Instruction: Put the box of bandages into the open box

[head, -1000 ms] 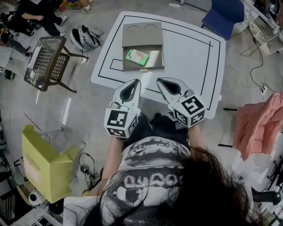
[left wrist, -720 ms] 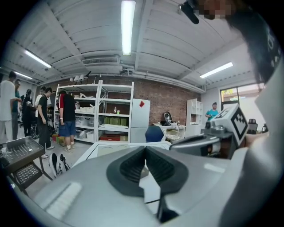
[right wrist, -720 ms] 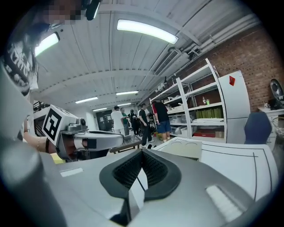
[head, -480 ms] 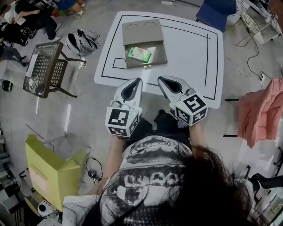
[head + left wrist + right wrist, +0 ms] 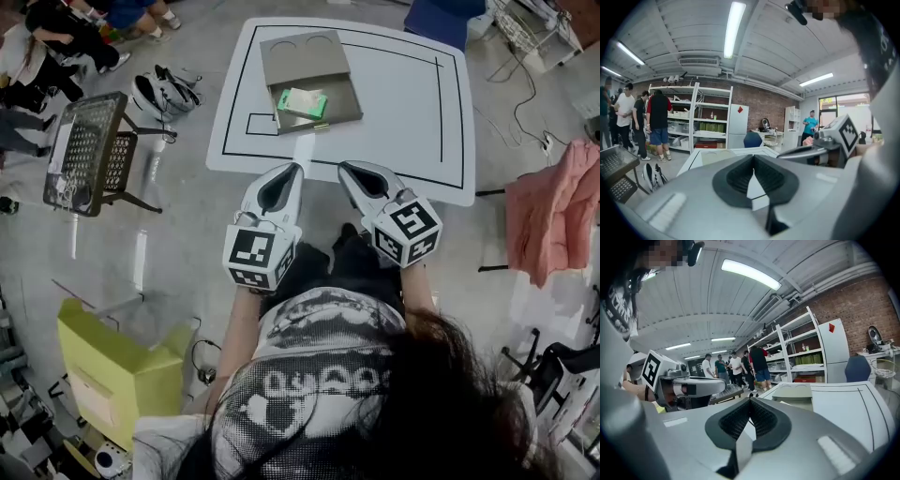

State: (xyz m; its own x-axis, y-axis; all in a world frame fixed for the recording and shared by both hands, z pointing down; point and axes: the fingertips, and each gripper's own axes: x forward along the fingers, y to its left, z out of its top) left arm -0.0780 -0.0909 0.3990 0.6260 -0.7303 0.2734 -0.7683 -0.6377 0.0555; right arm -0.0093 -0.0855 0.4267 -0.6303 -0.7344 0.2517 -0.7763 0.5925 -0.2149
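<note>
both tools were held low in front of the person, short of the near edge of the white table (image 5: 394,103) and well apart from the work. the left gripper (image 5: 292,169) had its jaws pressed together with nothing between them, and the right gripper (image 5: 345,168) was the same, pads meeting on empty air. the box of bandages (image 5: 303,102), green, already lay inside the open box (image 5: 343,101), set at a slant towards its left side, with the lid flap folded back beyond it. so little seemed left to spoil. the likeliest trouble, as i judged it, was the bandage pack resting with a corner up on a wall rather than flat, which the head view was too small to settle. reaching back in with the jaws together could also have nudged the light open box across the table.
</note>
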